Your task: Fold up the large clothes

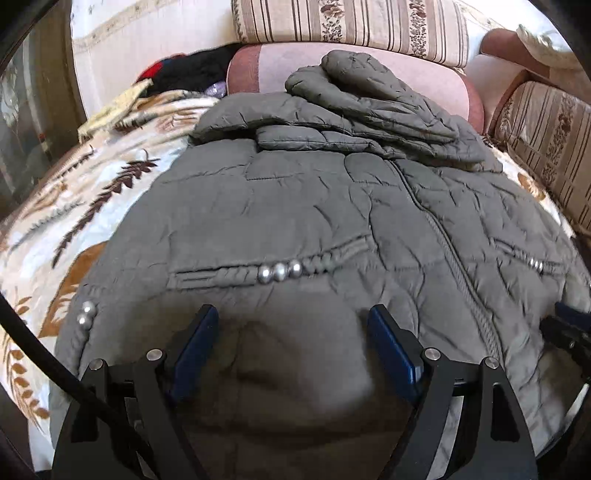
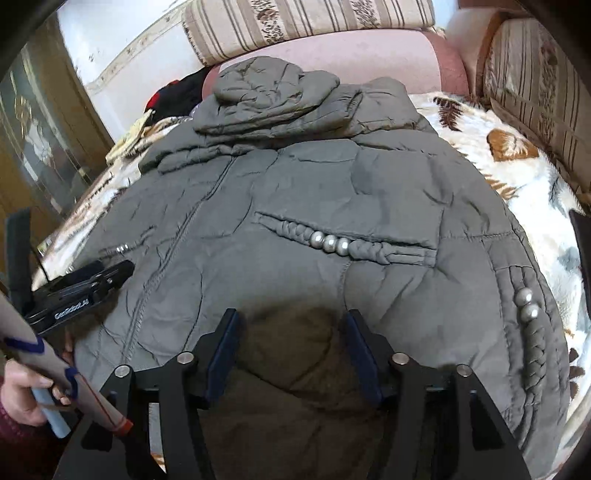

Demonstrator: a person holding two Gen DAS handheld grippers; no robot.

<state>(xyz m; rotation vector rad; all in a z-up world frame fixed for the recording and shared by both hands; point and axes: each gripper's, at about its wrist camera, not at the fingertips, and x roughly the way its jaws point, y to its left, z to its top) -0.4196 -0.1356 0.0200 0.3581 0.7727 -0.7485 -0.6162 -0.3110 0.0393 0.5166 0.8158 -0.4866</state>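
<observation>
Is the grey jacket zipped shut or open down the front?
Shut. The zipper runs closed down the jacket, both front panels meeting flat with a beaded pocket on each side.

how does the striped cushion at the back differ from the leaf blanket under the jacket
The striped cushion has straight brown and beige bands with flower strips; the leaf blanket shows brown fern leaves on white. The cushion stands propped at the back; the blanket lies spread flat, with the grey jacket on it. The cushion looks plump, the blanket thin. Both share brown and cream tones.
</observation>
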